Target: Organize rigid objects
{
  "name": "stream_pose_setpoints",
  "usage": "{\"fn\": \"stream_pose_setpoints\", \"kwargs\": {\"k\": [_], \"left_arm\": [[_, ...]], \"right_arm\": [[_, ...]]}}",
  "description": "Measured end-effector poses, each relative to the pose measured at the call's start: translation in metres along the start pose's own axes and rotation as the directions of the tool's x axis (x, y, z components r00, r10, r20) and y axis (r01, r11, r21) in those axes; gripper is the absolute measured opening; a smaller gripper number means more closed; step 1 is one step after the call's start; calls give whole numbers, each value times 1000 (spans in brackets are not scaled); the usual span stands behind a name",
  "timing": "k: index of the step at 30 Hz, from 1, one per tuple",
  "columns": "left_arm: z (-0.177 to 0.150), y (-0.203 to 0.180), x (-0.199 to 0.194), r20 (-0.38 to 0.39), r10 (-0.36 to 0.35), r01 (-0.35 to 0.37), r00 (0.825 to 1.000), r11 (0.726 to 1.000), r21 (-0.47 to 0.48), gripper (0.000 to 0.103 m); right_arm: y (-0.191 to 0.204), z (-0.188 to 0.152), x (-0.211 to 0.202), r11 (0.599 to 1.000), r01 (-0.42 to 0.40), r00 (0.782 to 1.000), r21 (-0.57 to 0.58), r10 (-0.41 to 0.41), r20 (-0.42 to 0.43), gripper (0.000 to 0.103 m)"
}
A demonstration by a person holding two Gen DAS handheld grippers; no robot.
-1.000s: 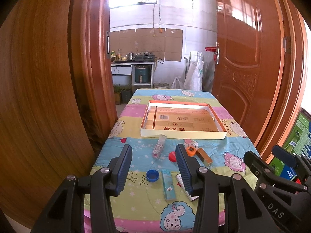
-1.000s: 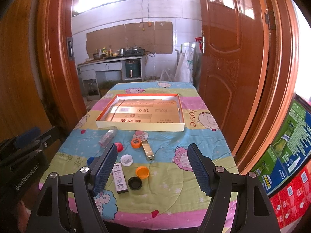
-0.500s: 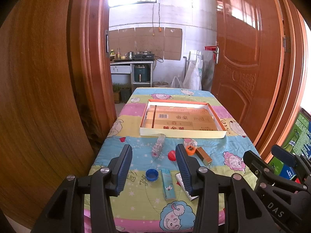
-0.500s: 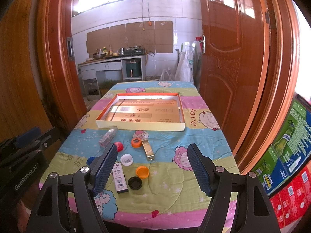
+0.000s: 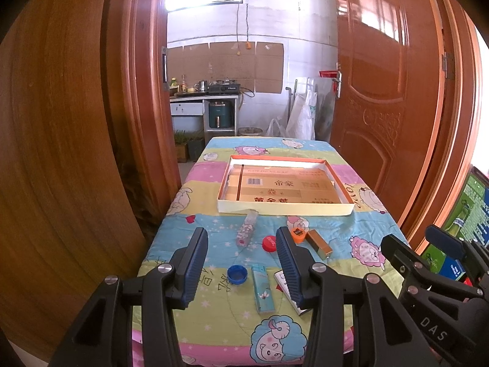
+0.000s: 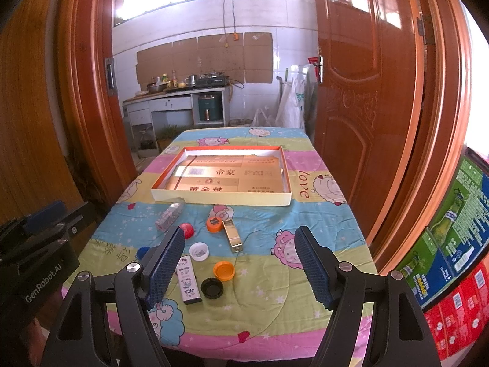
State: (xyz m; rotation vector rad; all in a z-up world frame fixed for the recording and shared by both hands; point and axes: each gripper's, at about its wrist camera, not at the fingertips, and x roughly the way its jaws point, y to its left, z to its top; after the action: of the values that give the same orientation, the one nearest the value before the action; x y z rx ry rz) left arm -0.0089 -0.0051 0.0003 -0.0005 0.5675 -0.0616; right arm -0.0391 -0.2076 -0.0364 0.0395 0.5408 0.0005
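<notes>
L hand-held gripper (image 5: 241, 263) hovers open over the counter (image 6: 275, 305), nothing betw its pads. Blue cap (image 5: 237, 274), lighter (image 6: 189, 278), black cap (image 6: 211, 287), orange cap (image 6: 224, 270) lie near edge; tray (image 6: 220, 197) further back. R hand-held gripper (image 6: 240, 264) wide open, empty.
</notes>
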Motion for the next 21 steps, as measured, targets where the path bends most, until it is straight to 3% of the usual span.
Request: {"fn": "stream_pose_setpoints", "kwargs": {"k": [21], "left_arm": [[-8,2,14,-18,-2,2,1000,1000,0,47]], "right_arm": [[-7,-7,16,1000,-9,999,3,9,-39,76]]}}
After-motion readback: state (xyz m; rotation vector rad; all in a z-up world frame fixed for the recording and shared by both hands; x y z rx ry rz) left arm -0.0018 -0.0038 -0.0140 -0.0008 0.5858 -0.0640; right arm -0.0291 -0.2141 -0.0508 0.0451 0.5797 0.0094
